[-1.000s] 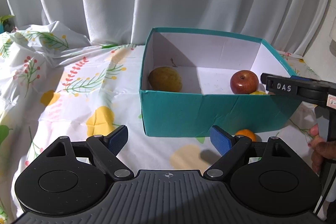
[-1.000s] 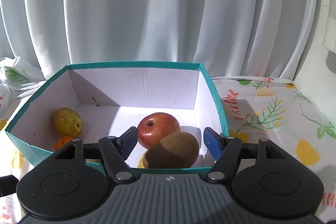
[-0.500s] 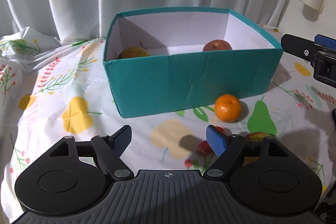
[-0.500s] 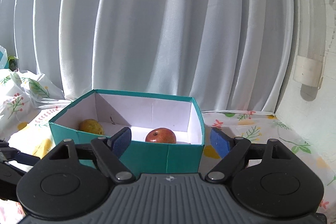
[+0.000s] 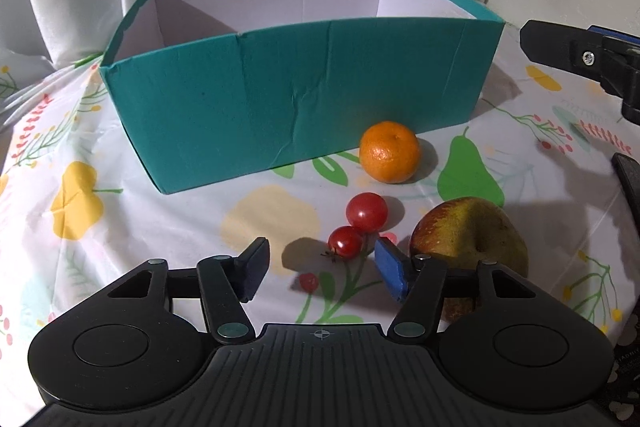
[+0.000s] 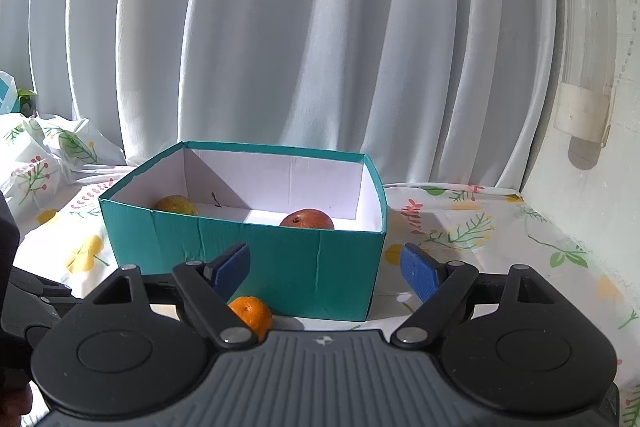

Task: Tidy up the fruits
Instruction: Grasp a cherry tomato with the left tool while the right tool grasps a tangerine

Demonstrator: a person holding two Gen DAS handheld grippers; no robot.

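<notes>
Two cherry tomatoes [image 5: 357, 227] lie between the closing, ungripping left claw [image 5: 322, 267]; right claw [image 6: 326, 267] released.

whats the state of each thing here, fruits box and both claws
teal box: open-topped, upright
yellow fruit: inside box
red apple: inside box
mandarin: on cloth, outside box
cherry tomatoes: on cloth, touching
pear: on cloth
left claw: closing, nothing gripped
right claw: open, empty

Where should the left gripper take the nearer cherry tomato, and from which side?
Across its round middle, from above: the nearer cherry tomato touches the other cherry tomato behind it, so put a pad on each free flank. The left gripper is closing, with nothing pinched.
</notes>
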